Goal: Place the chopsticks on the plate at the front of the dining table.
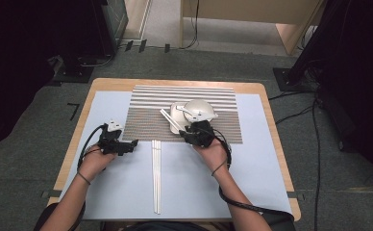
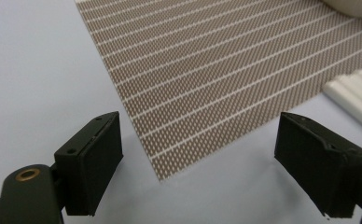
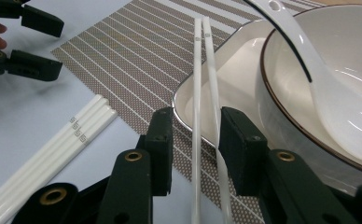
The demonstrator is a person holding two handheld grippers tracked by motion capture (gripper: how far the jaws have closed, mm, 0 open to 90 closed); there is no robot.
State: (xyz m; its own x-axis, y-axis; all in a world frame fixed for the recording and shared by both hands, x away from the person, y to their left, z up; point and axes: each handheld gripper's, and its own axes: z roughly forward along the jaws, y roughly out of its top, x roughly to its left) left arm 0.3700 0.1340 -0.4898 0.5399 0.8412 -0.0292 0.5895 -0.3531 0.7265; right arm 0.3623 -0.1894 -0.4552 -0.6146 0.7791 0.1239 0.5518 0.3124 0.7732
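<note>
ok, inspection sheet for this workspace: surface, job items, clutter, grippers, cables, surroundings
Surface: wooden table under a pale blue sheet, striped placemat on top.
Job's things: white chopstick pair resting across the plate; bowl on the plate with a spoon in it.
Clutter: spare chopsticks on the sheet.
Grippers: left gripper open over the placemat corner; right gripper open, chopstick pair between its fingers.
Cables: gripper cable trailing by the right forearm; cables on the floor.
Surroundings: grey carpet, dark stands.
</note>
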